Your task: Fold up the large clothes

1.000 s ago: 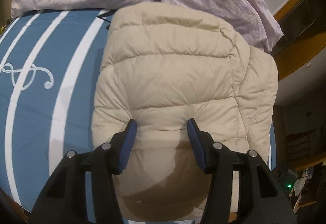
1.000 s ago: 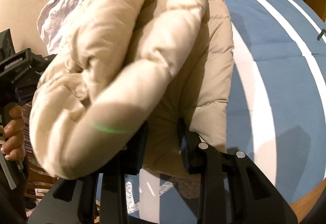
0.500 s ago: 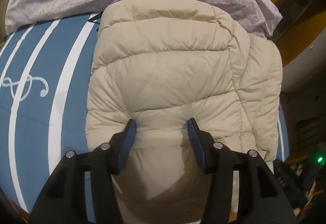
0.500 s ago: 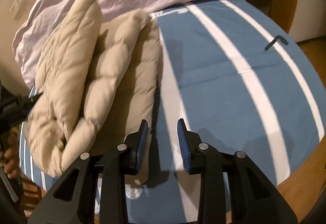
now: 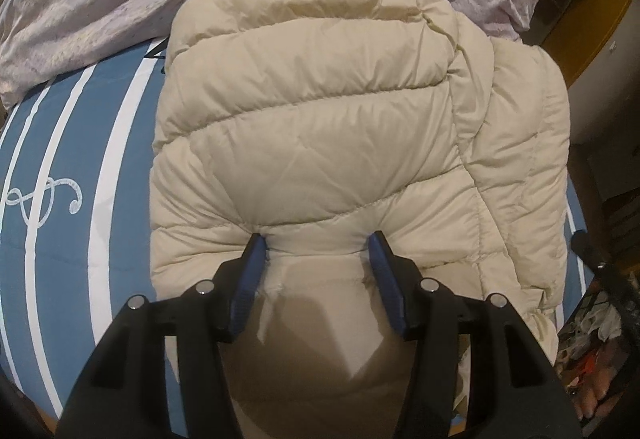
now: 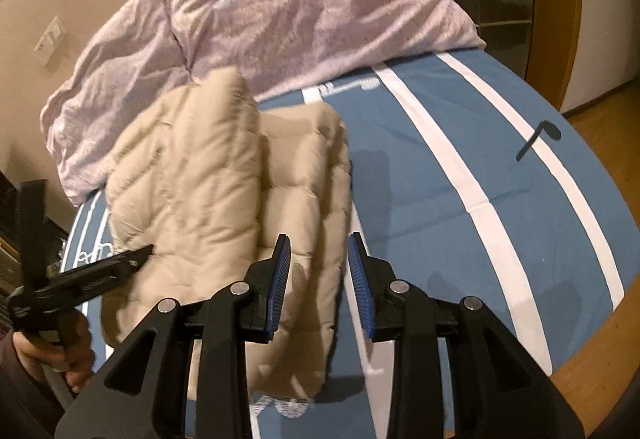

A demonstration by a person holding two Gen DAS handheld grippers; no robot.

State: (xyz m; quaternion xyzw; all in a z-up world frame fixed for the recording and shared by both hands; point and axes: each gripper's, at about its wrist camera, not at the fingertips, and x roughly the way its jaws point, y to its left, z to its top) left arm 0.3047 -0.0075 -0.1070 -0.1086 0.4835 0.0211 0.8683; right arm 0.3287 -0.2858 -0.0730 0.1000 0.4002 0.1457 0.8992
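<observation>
Both tools (image 5: 318, 251) (image 6: 318, 259) over folded jacket (image 5: 320, 127)

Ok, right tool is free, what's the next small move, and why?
Probably bring the right tool down to press the raised fold of the jacket flat. It's open over the jacket's edge holding nothing, while the left tool, also open, presses the near end.

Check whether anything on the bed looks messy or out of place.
The jacket is folded unevenly: in the right wrist view its upper fold bulges up, its layers not squared. Behind it the duvet lies crumpled.
</observation>
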